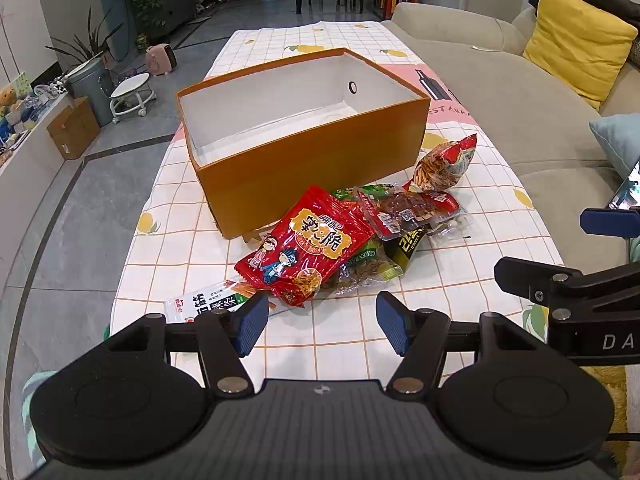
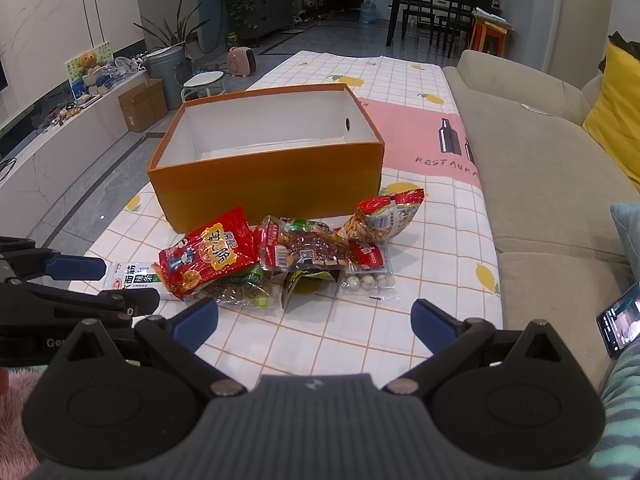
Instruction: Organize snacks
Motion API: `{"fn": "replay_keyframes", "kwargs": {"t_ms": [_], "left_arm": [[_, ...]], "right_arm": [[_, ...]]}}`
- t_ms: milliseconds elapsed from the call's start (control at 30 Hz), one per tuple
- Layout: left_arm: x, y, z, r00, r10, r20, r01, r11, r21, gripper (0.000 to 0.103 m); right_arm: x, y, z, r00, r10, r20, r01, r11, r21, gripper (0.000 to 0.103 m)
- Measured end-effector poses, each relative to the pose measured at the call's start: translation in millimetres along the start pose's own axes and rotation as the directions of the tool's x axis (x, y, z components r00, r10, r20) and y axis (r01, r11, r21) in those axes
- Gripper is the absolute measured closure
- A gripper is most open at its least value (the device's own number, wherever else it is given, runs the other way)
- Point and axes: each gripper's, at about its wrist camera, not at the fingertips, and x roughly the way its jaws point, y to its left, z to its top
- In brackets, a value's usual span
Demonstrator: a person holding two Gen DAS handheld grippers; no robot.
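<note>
An open orange box point(image 1: 316, 160) point(image 2: 272, 178) with a white, bare inside stands on the checked tablecloth point(image 1: 340, 328) point(image 2: 320, 340). In front of it lies a heap of snack packets: a big red bag point(image 1: 308, 248) point(image 2: 210, 256), a clear pack of brown pieces point(image 1: 412, 208) point(image 2: 316, 252), a red bag of sticks point(image 1: 444, 168) point(image 2: 384, 216), a green packet point(image 1: 368, 264) point(image 2: 240, 288), and a white packet point(image 1: 208, 300) point(image 2: 128, 278). My left gripper point(image 1: 322, 322) hovers open just short of the heap. My right gripper point(image 2: 316, 320) is open too, nothing between its fingers.
A beige sofa point(image 1: 520, 120) point(image 2: 540, 160) with a yellow cushion point(image 1: 576, 40) runs along the table's right side. A phone point(image 2: 620, 324) lies at the right. The floor to the left holds a cardboard box point(image 1: 74, 128), a stool and plants.
</note>
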Motion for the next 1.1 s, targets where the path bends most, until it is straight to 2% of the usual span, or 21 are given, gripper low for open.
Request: {"fn": "replay_keyframes", "kwargs": {"t_ms": [233, 333, 633, 733, 933, 1100], "left_arm": [[-0.3, -0.1, 0.3, 1.0, -0.003, -0.004, 0.003, 1.0, 0.002, 0.03], [-1.2, 3.3, 3.1, 1.0, -0.025, -0.016, 0.025, 1.0, 0.019, 0.03], [5.1, 37.1, 17.2, 0.991, -0.075, -0.111, 0.087, 0.99, 0.11, 0.03], [14.7, 48.2, 17.7, 0.988, -0.068, -0.142, 0.089, 0.985, 0.15, 0.03], [43.8, 60.0, 16.2, 0.975, -0.042, -0.219, 0.094, 0.968, 0.232, 0.029], [56.9, 55.3, 22.9, 0.98, -0.078, -0.184, 0.125, 0.958, 0.26, 0.029]], "right_arm": [[-0.2, 2.0, -0.1, 1.0, 0.004, 0.0, -0.004, 1.0, 0.0, 0.004], [1.3, 1.8, -0.5, 1.0, 0.009, -0.002, -0.009, 1.0, -0.001, 0.004], [12.4, 2.7, -0.2, 0.998, 0.069, -0.008, -0.069, 0.998, -0.008, 0.005], [21.1, 3.2, 2.8, 0.997, 0.078, -0.027, -0.078, 0.997, -0.009, 0.012], [47.1, 1.7, 5.1, 0.99, 0.103, -0.094, -0.102, 0.995, 0.013, 0.019], [68.9, -3.5, 9.7, 0.987, 0.099, -0.125, -0.094, 0.995, 0.045, 0.021]]}}
